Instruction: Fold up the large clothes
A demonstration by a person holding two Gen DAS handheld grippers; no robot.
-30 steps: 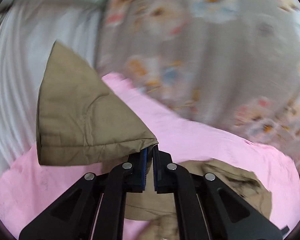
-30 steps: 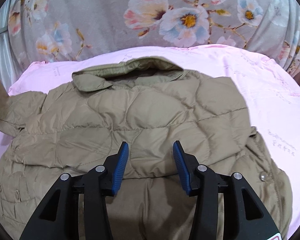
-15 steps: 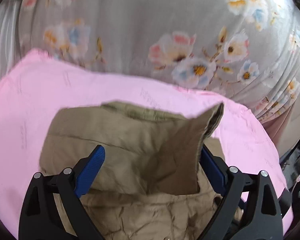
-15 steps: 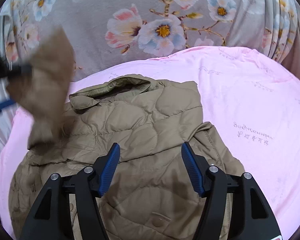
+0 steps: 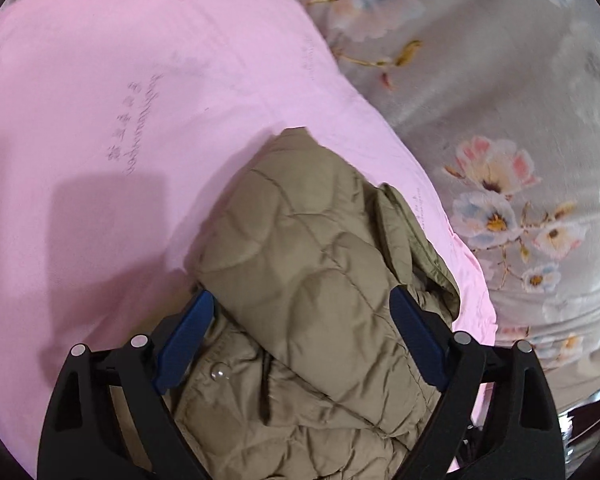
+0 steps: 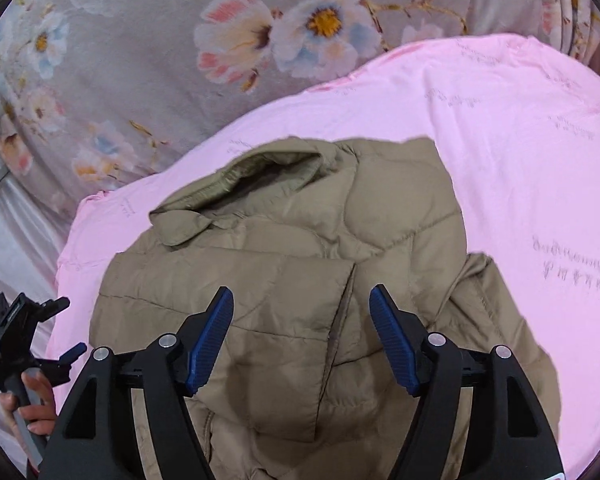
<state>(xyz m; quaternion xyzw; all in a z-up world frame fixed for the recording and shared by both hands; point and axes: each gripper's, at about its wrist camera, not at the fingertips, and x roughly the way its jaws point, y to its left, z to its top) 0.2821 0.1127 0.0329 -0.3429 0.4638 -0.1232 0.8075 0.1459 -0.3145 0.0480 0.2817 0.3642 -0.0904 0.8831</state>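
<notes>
Lying on a pink sheet (image 6: 520,128) over a bed, a tan quilted jacket (image 6: 300,248) looks soft, puffy and light, best pinched at hem or sleeve edges. Both the left gripper (image 5: 300,320) and right gripper (image 6: 302,332) have just been opening and stand wide, empty. The sheet's faint print is unreadable.

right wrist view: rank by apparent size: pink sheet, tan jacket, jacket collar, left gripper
1-2. pink sheet and tan jacket: similar area in frame, and the jacket lies nearer the camera, so no ranking.
3. jacket collar.
4. left gripper, at the frame edge.
</notes>
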